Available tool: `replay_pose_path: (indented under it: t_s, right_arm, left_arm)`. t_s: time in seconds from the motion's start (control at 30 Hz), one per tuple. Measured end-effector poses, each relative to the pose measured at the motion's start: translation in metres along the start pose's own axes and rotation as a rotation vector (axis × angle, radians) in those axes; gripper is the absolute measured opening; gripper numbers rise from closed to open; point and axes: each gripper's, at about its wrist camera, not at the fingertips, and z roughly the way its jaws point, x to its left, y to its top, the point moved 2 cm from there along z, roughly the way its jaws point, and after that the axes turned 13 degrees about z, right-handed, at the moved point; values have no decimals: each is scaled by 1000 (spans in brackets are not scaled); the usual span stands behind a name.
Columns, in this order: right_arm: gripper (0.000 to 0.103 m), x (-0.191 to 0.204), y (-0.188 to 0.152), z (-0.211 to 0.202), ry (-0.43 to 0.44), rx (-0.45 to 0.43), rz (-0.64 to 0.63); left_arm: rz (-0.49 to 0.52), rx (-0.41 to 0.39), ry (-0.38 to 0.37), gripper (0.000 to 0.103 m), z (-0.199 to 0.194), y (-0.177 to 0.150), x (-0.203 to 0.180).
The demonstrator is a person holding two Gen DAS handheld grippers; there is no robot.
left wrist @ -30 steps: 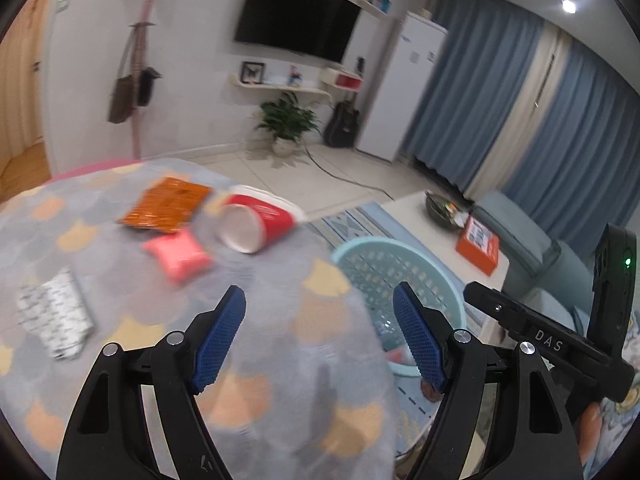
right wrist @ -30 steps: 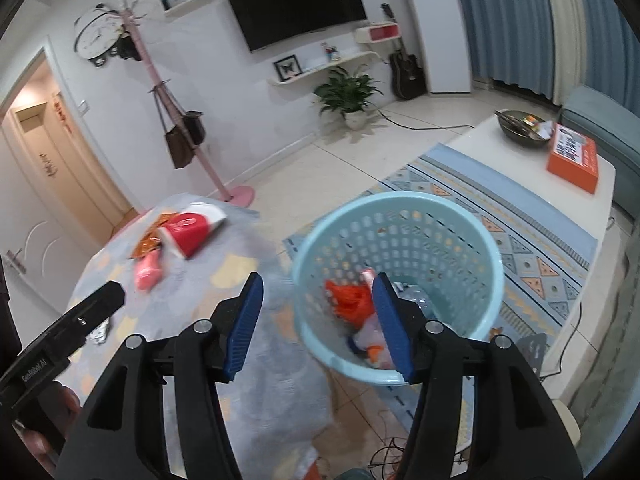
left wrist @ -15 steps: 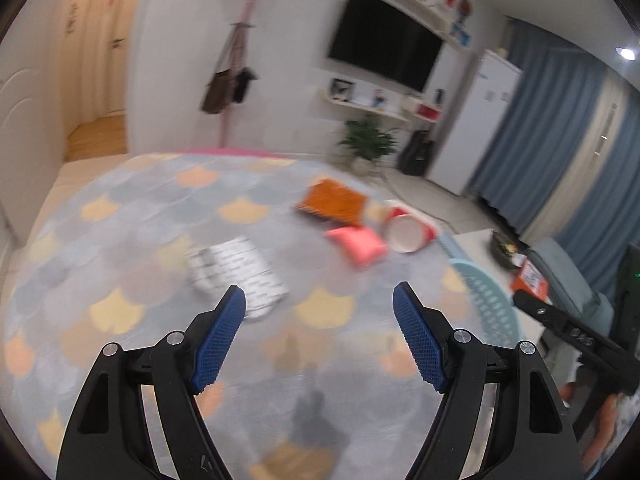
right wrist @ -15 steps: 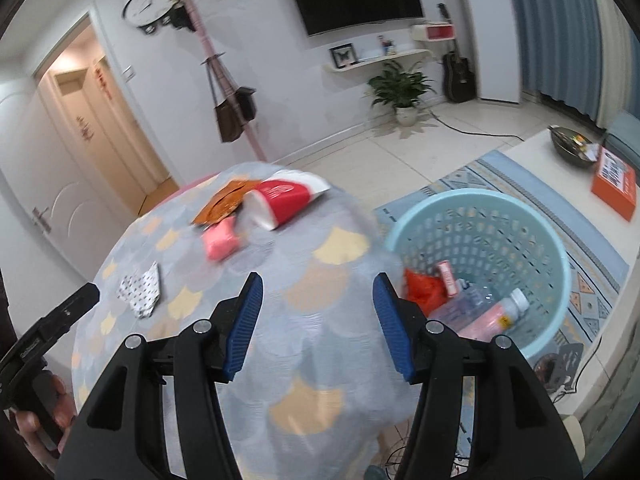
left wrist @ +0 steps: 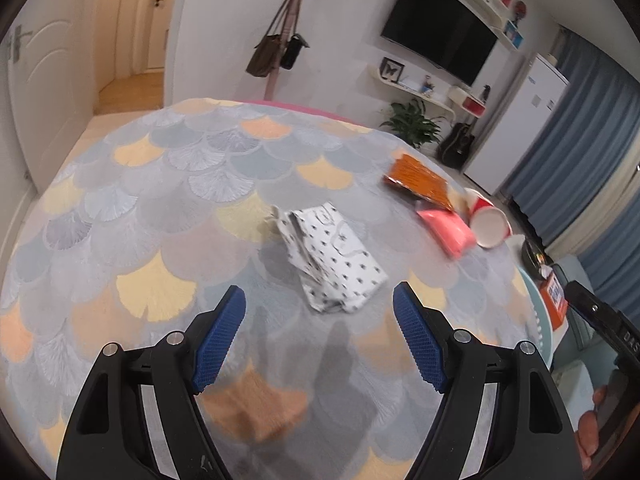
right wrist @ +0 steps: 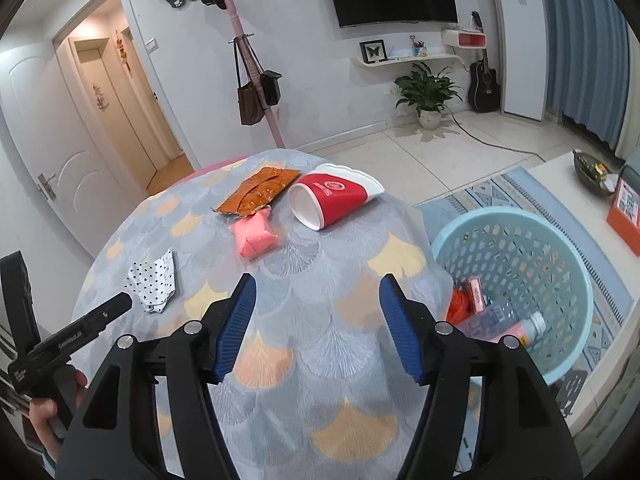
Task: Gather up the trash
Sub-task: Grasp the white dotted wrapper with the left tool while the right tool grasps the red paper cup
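The blue basket (right wrist: 516, 288) beside the table already holds some trash (a bottle among it). Four pieces remain on the tablecloth (left wrist: 168, 200): spotted wrapper (left wrist: 332, 260), orange packet (right wrist: 260, 192), pink pouch (right wrist: 256, 234), red cup (right wrist: 332, 198). The left gripper (left wrist: 320, 336) stands wide and empty near the wrapper; the right gripper (right wrist: 318, 326) is opening, empty.

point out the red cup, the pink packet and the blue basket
red cup (right wrist: 336, 197), right wrist view, on its red side
pink packet (right wrist: 256, 236), right wrist view, its middle
blue basket (right wrist: 576, 320), right wrist view, inner wall

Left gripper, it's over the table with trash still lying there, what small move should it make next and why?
Probably ease the left gripper forward and down onto the spotted wrapper. That wrapper lies just ahead of its open, empty jaws, nearer than the pink packet.
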Motion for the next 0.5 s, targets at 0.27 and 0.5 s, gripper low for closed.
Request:
replay_pose_path:
  t_s: [0.27, 0.5]
  right_arm:
    - [78, 13, 35, 29, -11, -30, 7]
    - [84, 10, 65, 73, -55, 20, 92]
  left_arm:
    - [-20, 20, 32, 59, 28, 15, 13]
    - [41, 19, 53, 26, 37, 14, 6]
